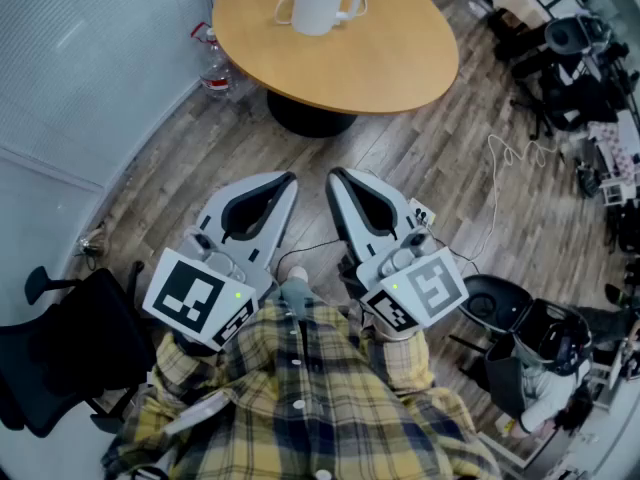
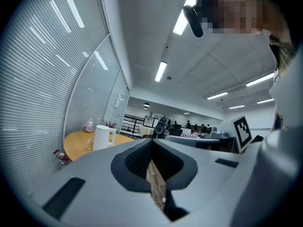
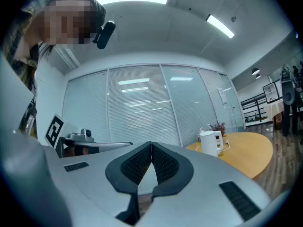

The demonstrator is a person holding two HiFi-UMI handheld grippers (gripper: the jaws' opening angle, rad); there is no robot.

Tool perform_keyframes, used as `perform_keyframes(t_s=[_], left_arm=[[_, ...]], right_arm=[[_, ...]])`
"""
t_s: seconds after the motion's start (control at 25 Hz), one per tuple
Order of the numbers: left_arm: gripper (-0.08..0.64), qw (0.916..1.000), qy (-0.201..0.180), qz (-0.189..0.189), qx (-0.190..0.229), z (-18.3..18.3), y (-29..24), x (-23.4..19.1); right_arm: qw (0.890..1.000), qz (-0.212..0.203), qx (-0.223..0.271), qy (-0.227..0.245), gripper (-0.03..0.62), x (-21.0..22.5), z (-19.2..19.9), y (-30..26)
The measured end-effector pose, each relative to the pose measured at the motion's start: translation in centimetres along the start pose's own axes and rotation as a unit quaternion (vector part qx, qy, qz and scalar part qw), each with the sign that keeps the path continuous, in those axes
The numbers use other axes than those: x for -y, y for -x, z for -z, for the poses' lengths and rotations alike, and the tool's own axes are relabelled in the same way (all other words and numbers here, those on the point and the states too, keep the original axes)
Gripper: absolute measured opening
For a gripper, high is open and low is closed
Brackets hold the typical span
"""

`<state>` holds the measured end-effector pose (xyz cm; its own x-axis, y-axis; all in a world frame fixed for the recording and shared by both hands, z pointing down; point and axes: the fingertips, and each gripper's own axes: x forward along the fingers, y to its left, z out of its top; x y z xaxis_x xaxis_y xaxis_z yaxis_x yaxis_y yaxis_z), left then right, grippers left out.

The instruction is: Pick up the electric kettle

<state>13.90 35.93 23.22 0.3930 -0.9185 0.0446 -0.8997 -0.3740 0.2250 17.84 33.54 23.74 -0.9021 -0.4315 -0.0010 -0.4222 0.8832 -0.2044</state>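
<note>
While left claw (image 1: pixel 291 178) and right claw (image 1: pixel 333 174) sit closed, empty, the kettle (image 1: pixel 322 0) stands upright, handle rightward.

Yellow plaid shirt (image 1: pixel 330 418), buttoned front

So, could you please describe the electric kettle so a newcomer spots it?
Find the round wooden table at the top of the head view. The electric kettle stands near its far edge: a white jug with a handle, unlike the clear bottle on the floor nearby.
</note>
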Motion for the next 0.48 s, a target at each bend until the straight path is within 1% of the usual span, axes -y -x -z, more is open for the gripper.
perform_keyframes(t_s=[0.2,0.48], left_arm=[[0.003,1.0,-0.003,0.003,0.004,-0.3,-0.7,0.3],[0.003,1.0,-0.004,-0.003,0.006,-0.4,-1.1,0.4]], right_arm=[[1.0,-0.002,0.006,0.0,0.032,0.5,-0.4,0.1],[1.0,0.005,0.013,-0.008,0.032,1.5,-0.6,0.9]])
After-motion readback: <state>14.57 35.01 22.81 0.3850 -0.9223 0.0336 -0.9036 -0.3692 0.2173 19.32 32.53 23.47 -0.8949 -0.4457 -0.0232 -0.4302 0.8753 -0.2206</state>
